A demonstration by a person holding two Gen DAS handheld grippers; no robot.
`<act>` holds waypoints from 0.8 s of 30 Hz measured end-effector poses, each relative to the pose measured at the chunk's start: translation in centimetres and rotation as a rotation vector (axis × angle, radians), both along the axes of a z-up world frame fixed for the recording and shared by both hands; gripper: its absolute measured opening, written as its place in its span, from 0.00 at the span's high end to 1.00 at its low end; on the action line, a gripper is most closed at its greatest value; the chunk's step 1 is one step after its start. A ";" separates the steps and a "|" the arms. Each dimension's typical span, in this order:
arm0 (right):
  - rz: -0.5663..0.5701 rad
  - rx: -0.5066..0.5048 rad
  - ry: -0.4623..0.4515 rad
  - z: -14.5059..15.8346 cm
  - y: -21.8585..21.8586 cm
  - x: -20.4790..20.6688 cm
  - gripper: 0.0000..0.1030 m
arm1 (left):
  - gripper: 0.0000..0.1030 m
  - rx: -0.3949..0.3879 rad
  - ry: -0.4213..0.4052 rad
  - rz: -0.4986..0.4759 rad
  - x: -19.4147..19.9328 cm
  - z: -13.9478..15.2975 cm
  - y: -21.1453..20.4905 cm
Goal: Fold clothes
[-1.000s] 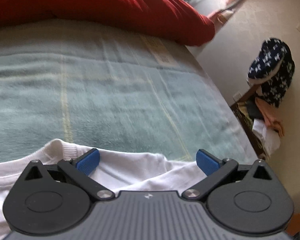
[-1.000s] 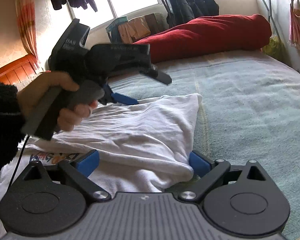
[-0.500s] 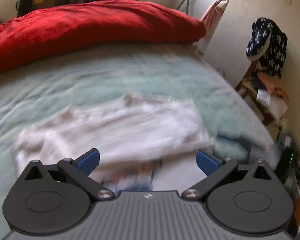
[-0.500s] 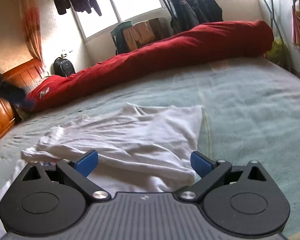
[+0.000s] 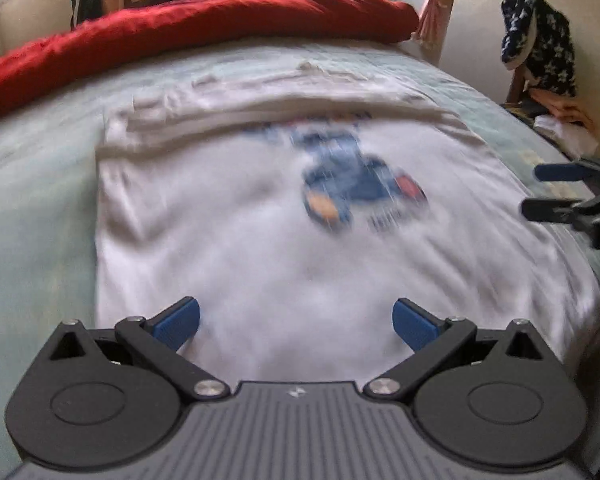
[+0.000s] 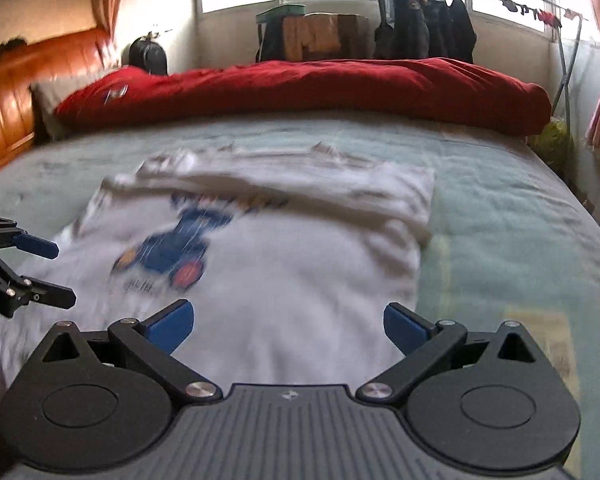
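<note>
- Both grippers, the left gripper (image 5: pixel 296 322) and the right gripper (image 6: pixel 288 326), have let go and pulled back; jaws wide open, holding nothing.
- The white cotton T-shirt with a blue car picture (image 5: pixel 284 240) now lies flat on the pale green bed cover (image 6: pixel 500 216).
- Its far part is folded over, nearer the long red quilt (image 6: pixel 320 88). One fold looks done.

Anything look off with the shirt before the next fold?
The white T-shirt has its far part folded over, and that folded band runs crooked and rumpled, partly covering the blue print. Both views are motion-blurred. Both grippers are open, holding nothing.
</note>
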State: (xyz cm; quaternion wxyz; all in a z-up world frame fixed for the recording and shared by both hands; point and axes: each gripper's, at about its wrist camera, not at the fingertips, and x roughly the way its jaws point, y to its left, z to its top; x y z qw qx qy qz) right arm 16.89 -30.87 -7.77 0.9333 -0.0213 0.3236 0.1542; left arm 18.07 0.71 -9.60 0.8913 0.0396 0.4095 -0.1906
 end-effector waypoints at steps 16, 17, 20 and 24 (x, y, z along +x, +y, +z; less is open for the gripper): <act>-0.079 -0.104 0.052 -3.4 3.0 -6.3 0.00 | 0.01 -0.202 -0.118 0.072 7.3 5.1 5.1; -0.080 -0.109 0.054 -3.4 3.1 -6.3 0.00 | 0.01 -0.238 -0.068 0.066 9.7 4.5 5.3; -0.083 -0.105 0.066 -3.3 3.1 -6.2 0.00 | 0.01 -0.308 0.002 0.104 13.9 2.4 5.9; -0.089 -0.090 0.085 -3.3 2.7 -5.8 0.00 | 0.01 -0.341 0.031 0.207 15.8 -0.4 8.3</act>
